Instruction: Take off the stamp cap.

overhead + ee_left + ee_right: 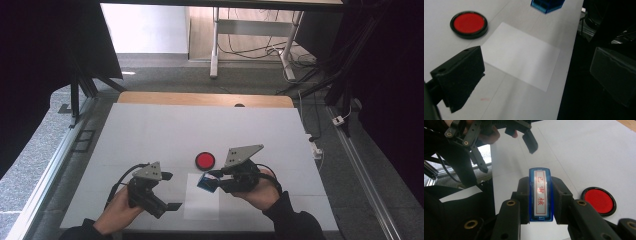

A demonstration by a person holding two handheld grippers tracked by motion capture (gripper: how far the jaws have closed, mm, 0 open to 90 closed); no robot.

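A blue rectangular stamp (204,183) with a white label of red characters (541,195) is clamped between the jaws of my right gripper (207,182), which is shut on it just above the table. The stamp hangs over the top edge of a white paper sheet (201,204), and its blue body also appears at the top of the left gripper view (547,5). A round red ink pad (205,160) in a black rim lies just beyond it. My left gripper (171,191) is open and empty to the left of the sheet, its jaws wide apart.
The white table top (150,135) stretches far beyond the hands. Its near edge (564,82) drops off to dark floor beside the paper (521,56). The ink pad (469,23) sits left of the stamp in the left gripper view (599,200).
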